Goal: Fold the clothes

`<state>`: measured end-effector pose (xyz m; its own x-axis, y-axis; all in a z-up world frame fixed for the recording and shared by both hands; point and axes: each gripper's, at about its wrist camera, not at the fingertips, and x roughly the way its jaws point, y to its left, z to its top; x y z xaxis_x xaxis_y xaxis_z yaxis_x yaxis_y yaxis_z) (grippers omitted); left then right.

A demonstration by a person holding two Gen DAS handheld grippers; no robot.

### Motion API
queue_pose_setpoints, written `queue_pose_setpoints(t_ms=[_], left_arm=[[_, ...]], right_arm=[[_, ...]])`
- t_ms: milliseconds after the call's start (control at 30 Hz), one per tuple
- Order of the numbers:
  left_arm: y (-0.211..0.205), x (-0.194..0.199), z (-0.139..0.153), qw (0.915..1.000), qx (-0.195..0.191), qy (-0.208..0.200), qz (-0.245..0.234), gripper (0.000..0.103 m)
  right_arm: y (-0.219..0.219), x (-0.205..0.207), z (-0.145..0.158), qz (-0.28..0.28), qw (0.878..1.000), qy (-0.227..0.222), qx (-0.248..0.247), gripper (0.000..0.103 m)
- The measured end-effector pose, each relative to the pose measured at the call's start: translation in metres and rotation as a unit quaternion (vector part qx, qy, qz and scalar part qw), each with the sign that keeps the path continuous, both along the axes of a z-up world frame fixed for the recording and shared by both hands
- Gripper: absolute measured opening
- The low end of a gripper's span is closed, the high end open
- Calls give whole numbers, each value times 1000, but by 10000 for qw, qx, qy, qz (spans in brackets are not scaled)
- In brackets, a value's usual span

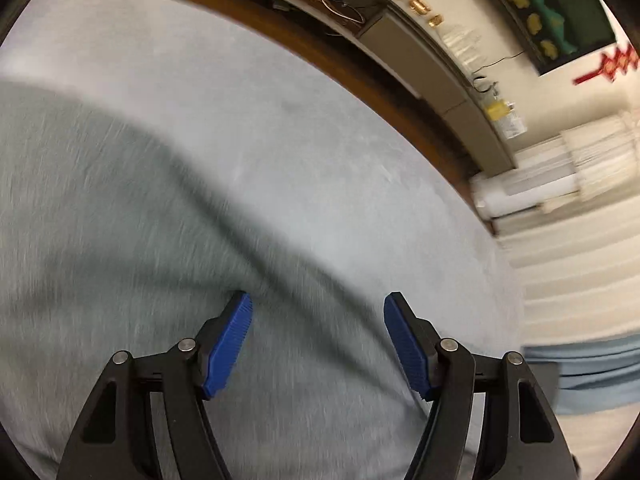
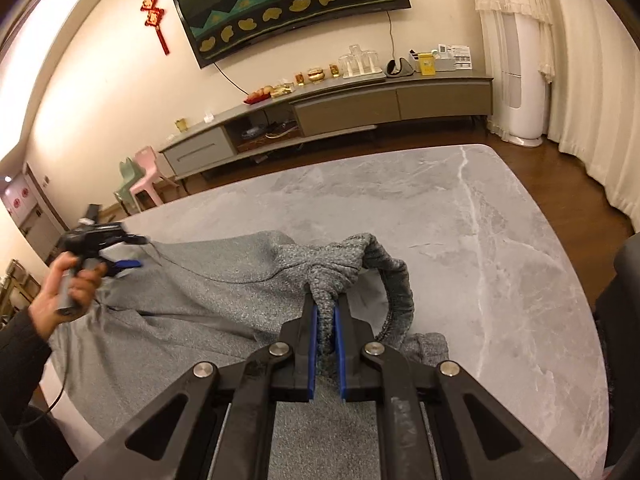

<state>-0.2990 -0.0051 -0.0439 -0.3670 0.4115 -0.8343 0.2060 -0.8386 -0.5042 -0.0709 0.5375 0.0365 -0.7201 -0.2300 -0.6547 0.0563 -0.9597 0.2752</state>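
A grey knit garment (image 2: 192, 300) lies spread over the left part of the grey marble table (image 2: 500, 220). My right gripper (image 2: 327, 306) is shut on a bunched fold of this garment, lifted a little off the table, with a ribbed hem (image 2: 396, 288) looping down to its right. A hand (image 2: 60, 296) holds my left gripper (image 2: 134, 252) over the garment's far left edge. In the left wrist view, the left gripper (image 1: 319, 300) is open above the blurred garment (image 1: 100, 240), with nothing between its blue pads (image 1: 230, 340).
The bare marble table (image 1: 280, 92) extends beyond the garment. A long TV cabinet (image 2: 360, 100) stands along the far wall, with pink and green chairs (image 2: 140, 180) at its left. Curtains (image 2: 580, 80) and a white floor unit (image 2: 526, 80) are at right. A dark chair back (image 2: 624, 300) borders the table's right edge.
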Motion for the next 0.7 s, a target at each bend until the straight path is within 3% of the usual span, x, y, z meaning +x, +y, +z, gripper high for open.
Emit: queue_pose_setpoints(t_ms=[67, 100, 133, 233, 300, 400, 500, 567, 633, 700], left_arm=[[1, -12, 3, 9999, -25, -113, 73, 35], [2, -15, 5, 9998, -154, -100, 48, 7], [2, -18, 8, 9996, -256, -63, 27, 6], [-13, -1, 42, 9990, -23, 453, 38, 4], [-27, 38, 77, 9955, 234, 916, 16, 3], [-47, 130, 113, 9888, 420, 1429, -108, 4], [-40, 222, 94, 9913, 103, 1182, -562, 7], [-33, 263, 59, 9925, -286, 765, -911, 9], [-32, 280, 24, 9954, -199, 372, -856, 10], [-36, 284, 22, 9965, -11, 391, -743, 15]], right_arm=[[8, -5, -2, -27, 9999, -23, -126, 8], [12, -10, -5, -43, 9998, -68, -177, 8], [14, -15, -9, -51, 9997, -119, -194, 8], [18, -27, -10, -81, 9998, -66, -141, 8], [17, -18, 14, -100, 9983, 569, -56, 8], [15, 23, 56, 129, 9910, 1312, -210, 8], [15, 60, 50, 332, 9972, 671, -88, 9], [24, 75, 8, 155, 9994, -207, -244, 11], [32, 82, -35, -272, 9930, -1084, -377, 17], [34, 92, -49, -435, 9884, -1373, -475, 18]])
